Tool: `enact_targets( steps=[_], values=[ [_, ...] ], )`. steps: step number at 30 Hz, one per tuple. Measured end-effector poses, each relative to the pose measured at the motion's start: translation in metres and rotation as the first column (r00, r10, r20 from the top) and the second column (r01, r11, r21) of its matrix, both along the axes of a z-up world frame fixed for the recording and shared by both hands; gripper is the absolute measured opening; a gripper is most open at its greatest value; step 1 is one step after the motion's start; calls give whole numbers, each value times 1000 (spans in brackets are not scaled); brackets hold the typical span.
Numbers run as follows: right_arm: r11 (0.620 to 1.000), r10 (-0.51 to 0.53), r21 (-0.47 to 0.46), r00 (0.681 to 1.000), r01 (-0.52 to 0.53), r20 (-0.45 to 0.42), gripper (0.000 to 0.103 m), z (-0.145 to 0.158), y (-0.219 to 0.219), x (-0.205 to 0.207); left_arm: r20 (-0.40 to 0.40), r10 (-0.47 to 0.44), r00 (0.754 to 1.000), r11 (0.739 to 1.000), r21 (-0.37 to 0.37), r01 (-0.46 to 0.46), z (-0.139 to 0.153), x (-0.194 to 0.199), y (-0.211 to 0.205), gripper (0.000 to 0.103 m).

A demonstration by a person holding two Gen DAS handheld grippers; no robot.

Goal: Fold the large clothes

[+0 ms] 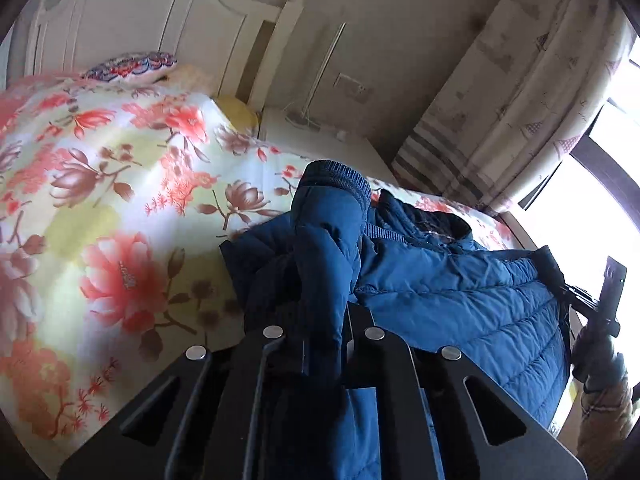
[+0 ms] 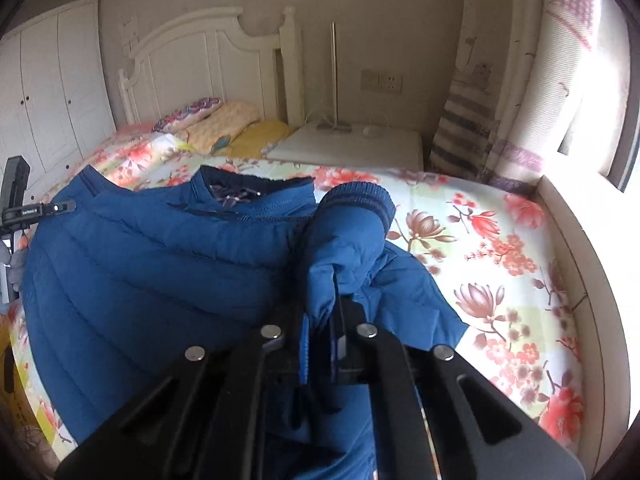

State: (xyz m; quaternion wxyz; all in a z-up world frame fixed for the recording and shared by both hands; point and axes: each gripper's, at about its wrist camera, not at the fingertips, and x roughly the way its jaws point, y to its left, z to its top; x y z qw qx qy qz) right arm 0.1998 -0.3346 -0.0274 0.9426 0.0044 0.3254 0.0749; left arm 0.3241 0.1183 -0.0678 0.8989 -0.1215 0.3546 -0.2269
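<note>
Jacket (image 2: 160, 264) sleeves pinched by both closed grippers, left (image 1: 324, 320), right (image 2: 320, 320); fingers seemingly buried in fabric.

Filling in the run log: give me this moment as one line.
left claw: shut on sleeve | right claw: shut on sleeve | jacket: on bed, sleeves lifted

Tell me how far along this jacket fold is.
Done: the blue quilted puffer jacket lies spread on the floral bedspread, collar toward the headboard. In hand: the left hand-held gripper is shut on one ribbed-cuff sleeve; the right hand-held gripper is shut on the other sleeve. Both are lifted. Left: laying the sleeves across the body, then folding the body, which still looks flat.
</note>
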Motion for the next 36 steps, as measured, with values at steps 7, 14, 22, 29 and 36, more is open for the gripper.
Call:
enact_targets(
  steps=[7, 14, 22, 29, 36],
  values=[
    [997, -26, 77, 993, 18, 111, 6, 62, -14, -21, 57, -40, 998, 997, -63, 43, 75, 2, -13, 9],
    [942, -199, 243, 967, 233, -156, 8, 20, -68, 112, -318, 85, 944, 975, -167, -144, 17, 157, -24, 10],
    [908, -273, 244, 923, 340, -270, 28, -65, -74, 138, -266, 231, 936, 961, -86, -262, -56, 157, -27, 26],
    [911, -290, 221, 922, 348, -256, 39, -68, -71, 138, -219, 307, 926, 942, -72, -329, -49, 150, -19, 35],
    [930, -172, 286, 962, 230, -213, 74, -28, -75, 100, -138, 258, 956, 907, -307, -289, -5, 99, 40, 40]
  ],
)
